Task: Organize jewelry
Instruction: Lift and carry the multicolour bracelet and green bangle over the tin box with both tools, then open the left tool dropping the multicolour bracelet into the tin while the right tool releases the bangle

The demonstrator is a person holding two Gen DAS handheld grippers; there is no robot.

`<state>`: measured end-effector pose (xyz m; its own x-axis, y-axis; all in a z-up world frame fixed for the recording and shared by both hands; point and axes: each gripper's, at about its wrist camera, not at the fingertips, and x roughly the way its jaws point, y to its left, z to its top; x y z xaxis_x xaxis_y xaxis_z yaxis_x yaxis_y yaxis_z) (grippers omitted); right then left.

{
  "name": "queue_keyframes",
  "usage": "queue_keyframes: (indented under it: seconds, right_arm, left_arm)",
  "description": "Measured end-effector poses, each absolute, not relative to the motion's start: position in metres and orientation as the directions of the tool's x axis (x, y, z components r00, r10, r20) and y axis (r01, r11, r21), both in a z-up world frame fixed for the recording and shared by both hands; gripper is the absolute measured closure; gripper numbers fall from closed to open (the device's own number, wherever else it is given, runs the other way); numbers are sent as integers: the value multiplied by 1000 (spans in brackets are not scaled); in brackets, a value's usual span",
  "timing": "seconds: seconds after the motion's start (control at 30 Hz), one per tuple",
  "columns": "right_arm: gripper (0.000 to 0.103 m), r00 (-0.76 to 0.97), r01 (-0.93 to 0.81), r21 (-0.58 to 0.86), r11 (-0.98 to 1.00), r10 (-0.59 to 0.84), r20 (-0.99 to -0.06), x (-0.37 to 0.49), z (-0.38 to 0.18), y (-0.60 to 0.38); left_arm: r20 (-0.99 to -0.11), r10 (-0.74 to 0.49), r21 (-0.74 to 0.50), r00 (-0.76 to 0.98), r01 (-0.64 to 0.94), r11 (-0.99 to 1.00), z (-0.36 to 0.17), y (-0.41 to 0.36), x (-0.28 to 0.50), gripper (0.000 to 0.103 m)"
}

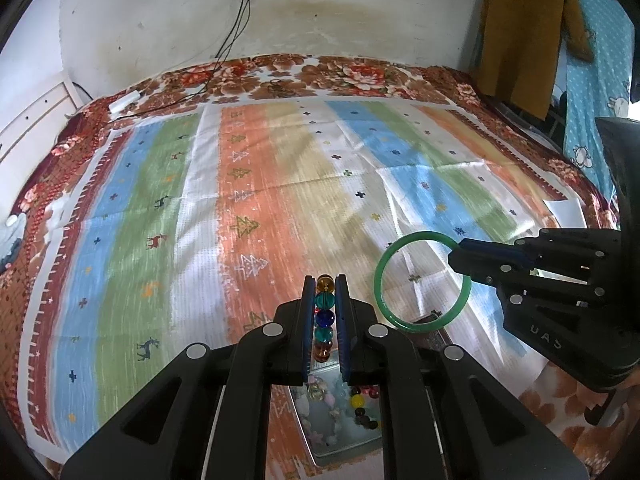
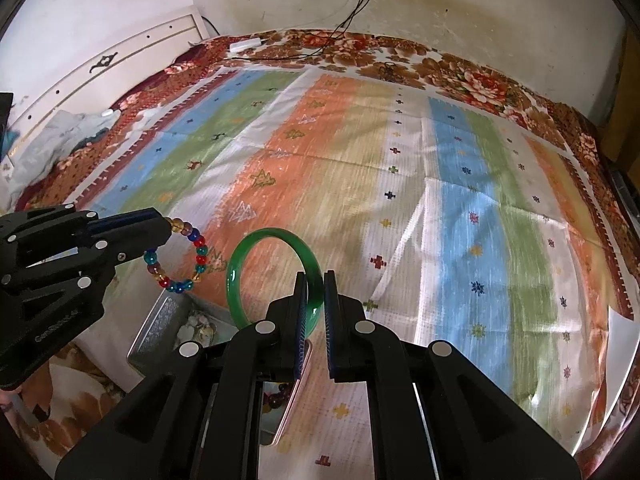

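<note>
**Spotter:** Left wrist view puts your left gripper [image 1: 325,312] at lower centre, jaws nearly closed on the beaded bracelet [image 1: 324,318], whose beads stack between the pads. Right of it your right gripper [image 1: 472,258] pinches the green bangle [image 1: 382,280] by its rim, jaws closed to the band's thickness. Both pieces hang above the striped cloth [image 1: 160,208].

**Operator:** And where do they go?

**Spotter:** Likely the metal tin [image 1: 340,436] at the bottom of the frame, directly beneath your left fingers, with other beaded pieces already inside. In the right wrist view it sits lower left, beside a pink-edged lid or second tin [image 2: 298,392] under your right gripper [image 2: 316,304].

**Operator:** Risks?

**Spotter:** The bangle [image 2: 240,276] looks smooth and hard, and you hold only a short arc, so it could swivel or slide out if you tilt quickly. The beads [image 2: 200,258] may roll between the pads. The grippers are near each other; lowering both together could knock them.

**Operator:** What can't you see?

**Spotter:** Most of the tin is hidden behind the gripper bodies, and its contents are blurred. I cannot tell whether the pink-edged thing is a lid or another box.
</note>
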<state>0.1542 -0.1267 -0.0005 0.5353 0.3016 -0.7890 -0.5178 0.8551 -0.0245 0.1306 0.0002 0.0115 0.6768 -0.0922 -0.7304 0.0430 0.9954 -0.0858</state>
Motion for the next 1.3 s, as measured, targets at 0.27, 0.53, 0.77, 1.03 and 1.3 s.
queue_keyframes:
  seconds: [0.27, 0.53, 0.77, 1.03, 1.3]
  right_arm:
    - [94, 523, -535, -23, 844, 310, -794, 139, -4, -130]
    - [94, 515, -550, -30, 835, 311, -799, 125, -8, -131]
    - [94, 500, -564, -23, 826, 320, -805, 118, -12, -129]
    - [80, 485, -580, 27, 814, 372, -792, 116, -8, -131]
    - [59, 513, -581, 32, 813, 396, -762, 108, 0, -142]
  left_arm:
    - [-723, -107, -85, 682, 66, 994, 12, -7, 111, 94]
    - [-731, -112, -89, 673, 69, 994, 7, -10, 97, 94]
    - [-739, -110, -85, 665, 70, 994, 2, -11, 91, 94]
    - [-747, -112, -109, 655, 45, 993, -1, -3, 89, 92]
    - [-757, -98, -101, 646, 32, 994, -7, 5, 79, 72]
